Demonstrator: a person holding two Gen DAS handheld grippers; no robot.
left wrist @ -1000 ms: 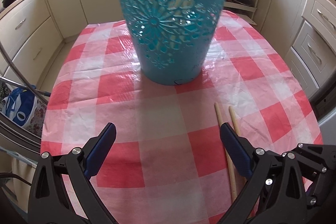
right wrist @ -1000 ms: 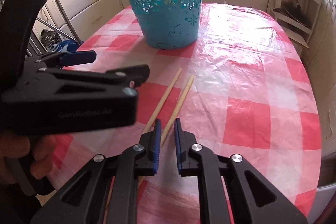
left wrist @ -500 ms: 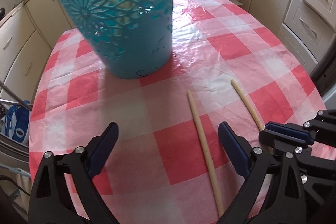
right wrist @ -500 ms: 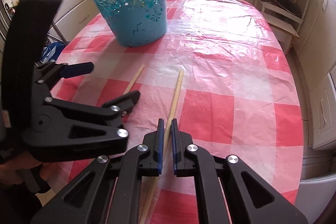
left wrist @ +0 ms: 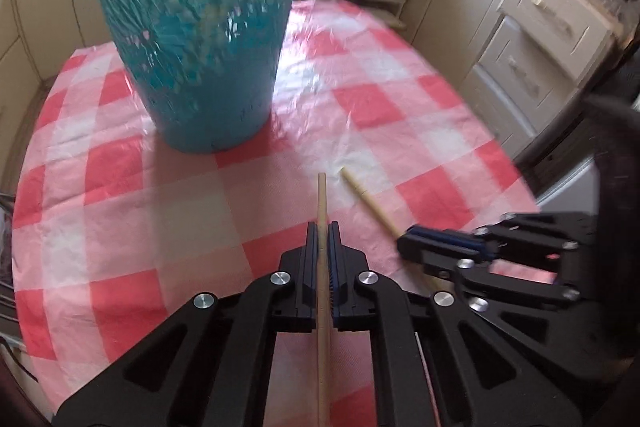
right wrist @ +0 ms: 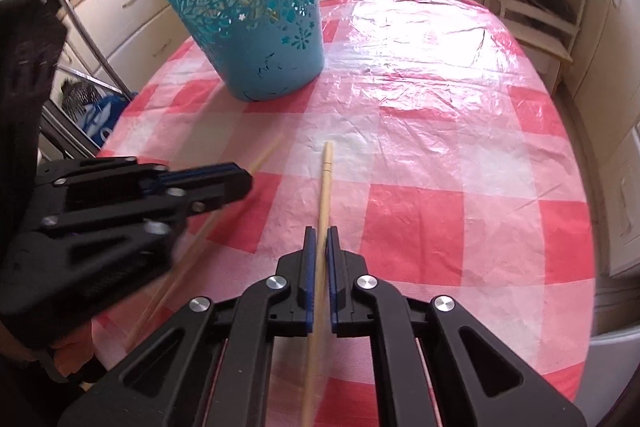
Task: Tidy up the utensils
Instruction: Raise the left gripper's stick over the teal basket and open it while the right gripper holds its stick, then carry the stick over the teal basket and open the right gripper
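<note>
Left wrist view: we are pinching one chopstick [left wrist: 322, 211] in the left gripper [left wrist: 322, 243], its length pointing ahead toward the teal basket [left wrist: 200, 39]; the right gripper [right wrist: 321, 247] is clamping the other chopstick [right wrist: 325, 179] likewise, slightly farther.

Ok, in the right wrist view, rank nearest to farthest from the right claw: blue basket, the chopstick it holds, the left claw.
1. chopstick, clamped in the right claw.
2. left claw, just left, shut on the other chopstick.
3. blue basket, far back left on the table.
</note>
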